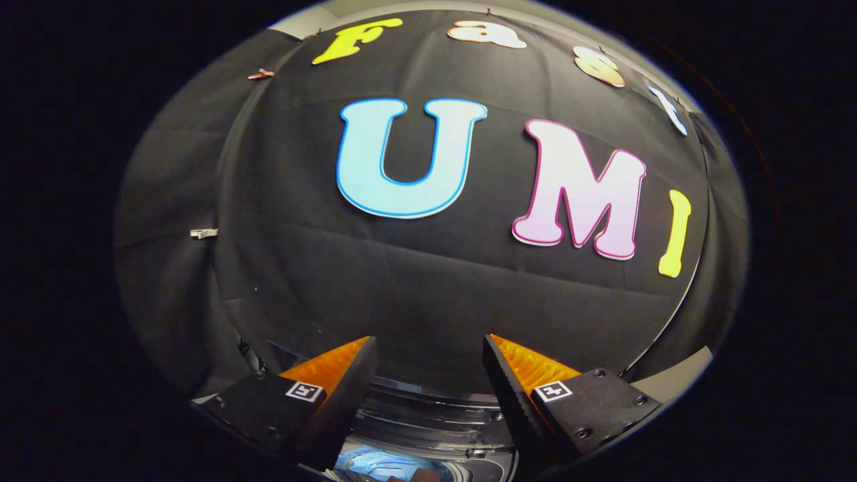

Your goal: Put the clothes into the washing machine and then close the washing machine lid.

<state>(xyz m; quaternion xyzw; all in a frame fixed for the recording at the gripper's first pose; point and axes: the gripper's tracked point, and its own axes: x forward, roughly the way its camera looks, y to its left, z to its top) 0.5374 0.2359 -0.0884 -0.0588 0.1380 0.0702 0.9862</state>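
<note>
We've got the gripper (pixel 428 355) held up high and pointed mostly at the black cloth wall (pixel 428 288) of the booth, with its two fingers spread wide apart and nothing between them — so it's released, not holding any clothing. Down below, in the gap between the fingers and a bit beyond them, we can see the washing machine (pixel 428 415): a curved shiny rim with ribbed rings, looking like the top opening seen from above. Right at the very bottom, low between the fingers, there's a patch of pale bluish stuff (pixel 381 465) that we'd guess is clothes sitting inside the drum, plus a small pinkish-brown bit next to it, but it's too cropped to be sure what either is. We can't make out the lid clearly at all, so whether it's up or down isn't something we can call from here — though since we seem to be looking into the opening, our guess is it's not shut yet. So our read on progress: the loading part looks done or close to it, given the empty fingers and the fabric-looking patch in the tub. What's left, as far as we can judge, is finding the lid and swinging it closed.
</note>
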